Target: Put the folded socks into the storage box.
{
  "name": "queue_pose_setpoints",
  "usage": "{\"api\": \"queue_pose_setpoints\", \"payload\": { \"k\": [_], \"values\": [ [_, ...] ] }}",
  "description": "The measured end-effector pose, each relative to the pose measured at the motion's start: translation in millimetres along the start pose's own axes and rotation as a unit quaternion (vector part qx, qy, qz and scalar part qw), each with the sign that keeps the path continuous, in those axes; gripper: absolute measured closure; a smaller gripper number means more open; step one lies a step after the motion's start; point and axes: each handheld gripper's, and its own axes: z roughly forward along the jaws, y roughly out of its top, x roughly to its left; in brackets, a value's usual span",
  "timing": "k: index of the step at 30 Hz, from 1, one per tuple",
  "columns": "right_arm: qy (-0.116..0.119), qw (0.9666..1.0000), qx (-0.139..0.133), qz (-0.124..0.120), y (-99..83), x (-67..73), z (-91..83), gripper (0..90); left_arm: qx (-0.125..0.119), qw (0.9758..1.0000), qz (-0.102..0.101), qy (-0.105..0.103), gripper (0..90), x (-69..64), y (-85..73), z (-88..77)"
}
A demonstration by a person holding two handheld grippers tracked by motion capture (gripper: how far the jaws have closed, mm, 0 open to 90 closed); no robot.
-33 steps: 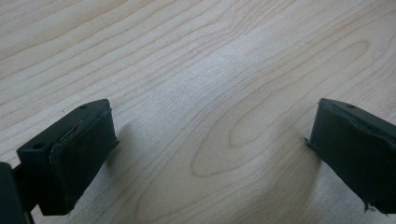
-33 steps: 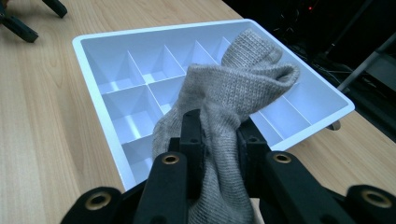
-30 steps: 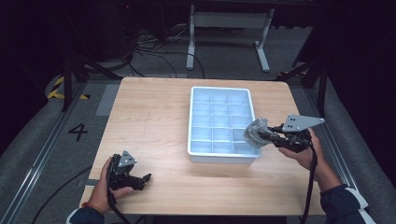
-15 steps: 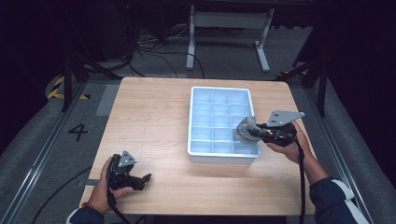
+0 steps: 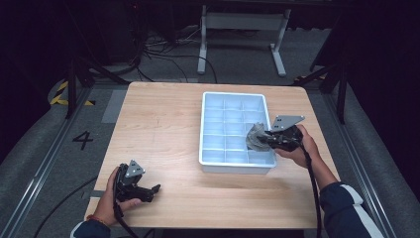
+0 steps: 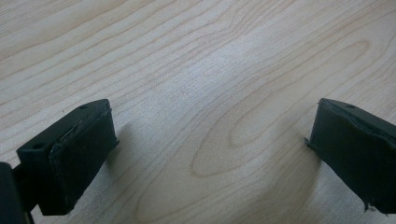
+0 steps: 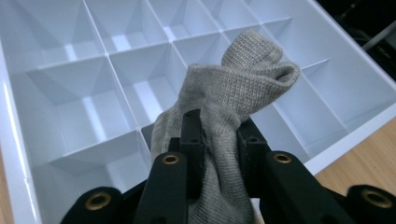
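- The right tongs [image 5: 261, 141] are clamped on a grey sock [image 5: 255, 137] – in the right gripper view the 2 black jaws pinch the knitted cloth at its bunched middle, and the sock's [image 7: 233, 93] free end stands up above them, folded over at the top.
- The sock hangs over the white tray [image 5: 210, 148], above the compartments at its right side, toward the near end; I cannot tell whether the cloth touches a divider or the tray floor.
- The tray [image 7: 14, 154] is split by thin walls into many small square compartments. It sits on the right half of the wooden tabletop [image 5: 158, 129], long side running away from the person.
- The right hand [image 5: 297, 146] comes in from the tray's right edge, with the grey 3-cornered plate on top of the tongs and the cable trailing back along the dark sleeve.
- The left tongs [image 5: 148, 191] rest low at the near left corner of the tabletop, well apart from the tray, held in the left hand [image 5: 116, 198].
- In the left gripper view the left tongs [image 6: 210, 154] stand wide open – bare wood grain [image 6: 196, 70] lies between the 2 jaws, and nothing is gripped.
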Motion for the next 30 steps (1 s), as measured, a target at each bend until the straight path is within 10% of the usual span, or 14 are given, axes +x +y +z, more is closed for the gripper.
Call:
{"api": "queue_pose_setpoints", "payload": {
  "k": [13,30],
  "values": [
    [0.030,0.9934,0.102,-0.043,4.2,1.1,27.1,77.0,0.000,1.0000,0.000,0.000,0.7,0.0,0.0,0.0],
    [0.079,0.9785,0.190,-0.016,10.3,-6.4,54.9,76.6,0.000,1.0000,0.000,0.000,0.7,0.0,0.0,-0.1]
  ]
}}
